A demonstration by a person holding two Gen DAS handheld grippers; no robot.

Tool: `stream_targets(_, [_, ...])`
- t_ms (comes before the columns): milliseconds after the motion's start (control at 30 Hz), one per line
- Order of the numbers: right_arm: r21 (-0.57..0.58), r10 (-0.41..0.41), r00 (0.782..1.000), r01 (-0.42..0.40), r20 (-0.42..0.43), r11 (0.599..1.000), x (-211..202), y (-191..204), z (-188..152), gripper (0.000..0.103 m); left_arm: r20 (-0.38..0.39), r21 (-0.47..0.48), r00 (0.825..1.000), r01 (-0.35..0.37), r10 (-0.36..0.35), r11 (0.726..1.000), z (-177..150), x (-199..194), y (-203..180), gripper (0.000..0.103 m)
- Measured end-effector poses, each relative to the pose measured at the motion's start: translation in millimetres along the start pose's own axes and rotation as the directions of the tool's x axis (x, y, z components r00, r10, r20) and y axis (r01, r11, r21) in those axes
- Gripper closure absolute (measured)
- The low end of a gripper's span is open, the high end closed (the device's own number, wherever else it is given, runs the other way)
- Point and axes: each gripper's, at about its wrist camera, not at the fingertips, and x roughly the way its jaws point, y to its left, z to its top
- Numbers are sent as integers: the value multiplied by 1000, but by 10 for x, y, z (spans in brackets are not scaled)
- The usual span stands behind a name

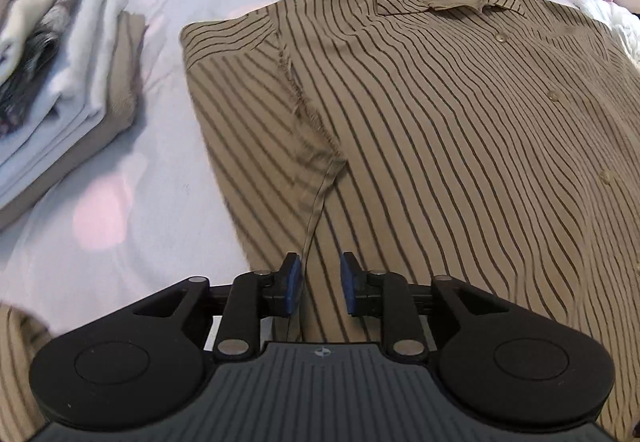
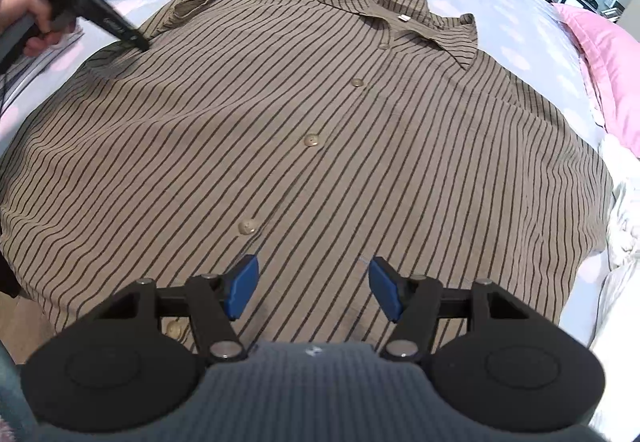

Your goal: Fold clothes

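Both tongs gape empty: left tongs (image 1: 319, 284), right tongs (image 2: 312, 292) over striped shirt (image 2: 320, 145); hem cut off.

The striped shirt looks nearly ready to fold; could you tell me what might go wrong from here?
1. The left claw is open over the folded-in sleeve; a shallow pinch might catch only one layer.
2. The folded stack lies close beside the striped shirt and could get knocked.
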Motion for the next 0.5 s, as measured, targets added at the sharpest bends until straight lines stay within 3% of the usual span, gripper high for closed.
stream_targets(100, [39, -3, 1000, 3, 7, 999, 1, -94, -18, 39, 1, -26, 1000, 4, -4, 1000, -105, -161, 19, 77])
stream_targets(233, [170, 3, 1000, -4, 10, 986, -16, -410, -19, 39, 8, -73, 1000, -25, 26, 997, -134, -435, -7, 63])
stream_targets(500, [446, -74, 997, 61, 11, 893, -133, -1570, -35, 39, 62, -185, 997, -29, 41, 982, -174, -921, -8, 54])
